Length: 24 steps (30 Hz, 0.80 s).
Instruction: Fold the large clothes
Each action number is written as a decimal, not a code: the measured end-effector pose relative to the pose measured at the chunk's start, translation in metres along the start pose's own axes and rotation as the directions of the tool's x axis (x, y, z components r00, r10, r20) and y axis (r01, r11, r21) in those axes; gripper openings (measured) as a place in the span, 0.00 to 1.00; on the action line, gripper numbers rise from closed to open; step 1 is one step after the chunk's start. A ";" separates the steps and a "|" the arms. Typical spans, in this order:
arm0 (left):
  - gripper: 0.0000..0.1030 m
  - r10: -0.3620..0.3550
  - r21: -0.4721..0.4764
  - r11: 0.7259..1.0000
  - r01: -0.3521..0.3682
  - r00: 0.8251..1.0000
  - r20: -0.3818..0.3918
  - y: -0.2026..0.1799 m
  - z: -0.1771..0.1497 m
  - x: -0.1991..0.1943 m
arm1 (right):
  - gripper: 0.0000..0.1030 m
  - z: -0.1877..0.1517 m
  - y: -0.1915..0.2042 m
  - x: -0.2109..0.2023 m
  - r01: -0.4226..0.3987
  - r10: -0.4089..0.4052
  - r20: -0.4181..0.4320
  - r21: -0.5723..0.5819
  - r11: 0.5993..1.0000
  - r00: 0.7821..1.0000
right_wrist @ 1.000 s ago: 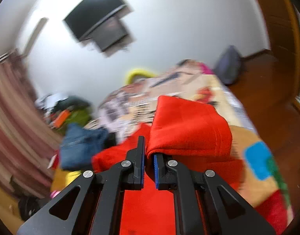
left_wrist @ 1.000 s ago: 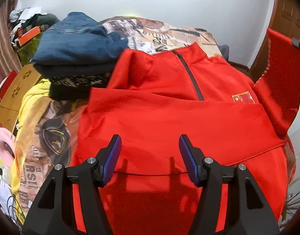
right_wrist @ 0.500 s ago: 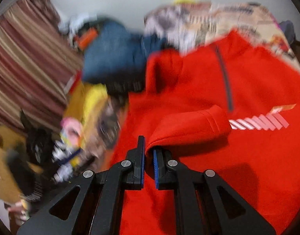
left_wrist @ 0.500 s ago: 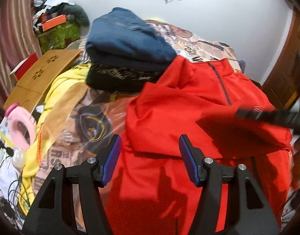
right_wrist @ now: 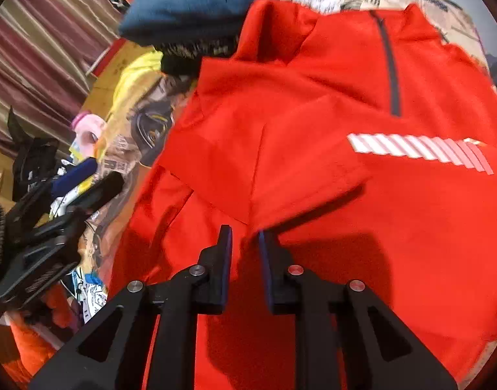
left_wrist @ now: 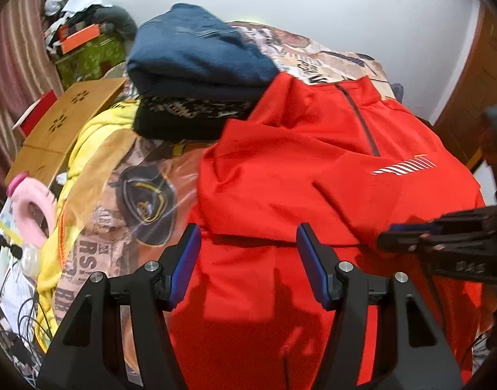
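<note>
At the left of the left wrist frame a yellow garment [left_wrist: 86, 149] lies on the printed bed cover [left_wrist: 131, 195]. At the upper centre is a folded blue garment [left_wrist: 196, 55] on a dark patterned one [left_wrist: 190, 117]. The red jacket [left_wrist: 313, 169] lies on the bed and fills the centre and right, both sleeves folded over its front. The left hand-held gripper [left_wrist: 248, 260] hangs above the jacket, jaws wide, nothing between them. The right hand-held gripper [right_wrist: 245, 256] has just been opening; its jaws stand narrow, with the sleeve edge just ahead of its tips.

Patterned bed [left_wrist: 316, 61], red jacket [left_wrist: 313, 169], perhaps folded clothes [left_wrist: 196, 74]
</note>
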<state>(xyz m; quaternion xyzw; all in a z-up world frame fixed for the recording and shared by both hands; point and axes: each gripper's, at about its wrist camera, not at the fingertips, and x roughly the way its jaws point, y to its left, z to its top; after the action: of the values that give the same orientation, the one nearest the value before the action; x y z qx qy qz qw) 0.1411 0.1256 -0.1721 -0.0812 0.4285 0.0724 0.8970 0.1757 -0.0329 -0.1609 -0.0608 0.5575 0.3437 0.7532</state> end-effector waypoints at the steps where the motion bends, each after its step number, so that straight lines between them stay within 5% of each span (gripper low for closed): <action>1: 0.58 -0.005 0.010 1.000 0.004 1.000 0.001 -0.004 0.001 0.000 | 0.20 -0.002 -0.006 -0.012 0.016 -0.016 0.030 0.005 1.000 0.999; 5: 0.58 -0.025 0.067 0.997 0.025 1.000 0.001 -0.029 0.007 0.001 | 0.44 -0.006 -0.027 -0.045 0.084 -0.086 0.146 0.021 0.996 0.986; 15: 0.58 -0.085 0.219 0.972 0.090 0.996 -0.035 -0.101 0.008 0.023 | 0.44 -0.027 -0.126 -0.099 0.290 -0.348 0.235 0.248 0.924 0.908; 21: 0.58 -0.082 0.232 0.967 0.104 0.991 -0.103 -0.128 0.011 0.061 | 0.44 -0.055 -0.167 -0.108 0.265 -0.357 0.210 0.365 0.892 0.910; 24: 0.50 -0.089 0.201 0.973 0.115 0.987 -0.132 -0.129 0.013 0.077 | 0.44 -0.069 -0.181 -0.114 0.258 -0.359 0.202 0.399 0.880 0.911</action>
<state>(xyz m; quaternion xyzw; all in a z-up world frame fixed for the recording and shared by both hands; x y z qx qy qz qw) 0.2246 0.0075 -0.2131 -0.0131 0.4832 -0.0242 0.8751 0.2103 -0.2538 -0.1388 0.0384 0.4865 0.1141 0.8653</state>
